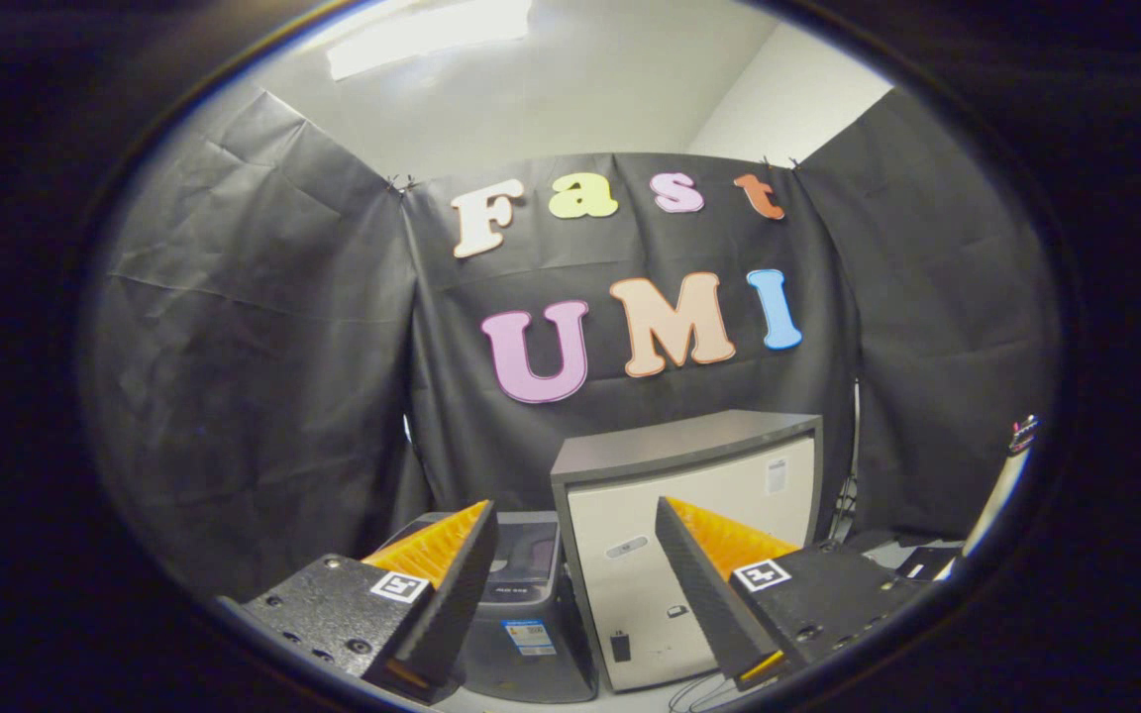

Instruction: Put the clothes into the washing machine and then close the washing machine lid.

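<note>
Gripper [575, 555] jaws released, holding nothing — open room between them and the washing machine [521, 604] beyond

A cream-white front and a dark grey top are being shown by the boxy cabinet [694, 555] in the lower middle of the frame. To its left, lower in the frame, the washing machine [526, 604] is being seen in dark grey, with a glossy dark lid panel and a small blue-and-white sticker on its front. The booth wall [254, 327] is being presented as creased black cloth across the left, middle and right. Above it, at the top of the frame, the ceiling [580, 89] is being rendered white. On the gripper [575, 515], whose fingers are being held apart on nothing, black-and-white square markers are being displayed.
</note>
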Demonstrator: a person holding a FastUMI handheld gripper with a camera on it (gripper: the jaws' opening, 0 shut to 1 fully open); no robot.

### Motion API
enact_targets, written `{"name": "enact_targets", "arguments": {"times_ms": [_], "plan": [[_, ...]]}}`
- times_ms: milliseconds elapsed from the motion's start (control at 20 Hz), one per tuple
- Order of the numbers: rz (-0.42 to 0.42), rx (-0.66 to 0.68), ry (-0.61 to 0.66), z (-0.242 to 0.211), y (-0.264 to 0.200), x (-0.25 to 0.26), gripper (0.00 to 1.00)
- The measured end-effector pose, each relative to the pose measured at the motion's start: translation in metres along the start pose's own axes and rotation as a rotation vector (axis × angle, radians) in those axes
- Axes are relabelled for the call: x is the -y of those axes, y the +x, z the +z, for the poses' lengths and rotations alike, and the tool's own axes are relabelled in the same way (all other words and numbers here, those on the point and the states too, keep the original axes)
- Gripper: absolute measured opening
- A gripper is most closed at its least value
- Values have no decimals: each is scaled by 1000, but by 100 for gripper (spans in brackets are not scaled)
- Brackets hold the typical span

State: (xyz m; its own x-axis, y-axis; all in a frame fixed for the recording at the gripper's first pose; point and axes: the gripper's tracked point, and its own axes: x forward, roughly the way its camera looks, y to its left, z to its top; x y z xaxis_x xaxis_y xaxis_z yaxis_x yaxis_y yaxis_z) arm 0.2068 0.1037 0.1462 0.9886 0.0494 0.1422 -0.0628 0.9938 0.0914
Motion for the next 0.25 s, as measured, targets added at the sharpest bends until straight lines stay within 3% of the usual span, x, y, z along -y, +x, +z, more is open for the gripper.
{"name": "enact_targets", "arguments": {"times_ms": [250], "plan": [[27, -20, -57, -9, 2, -15, 96]]}}
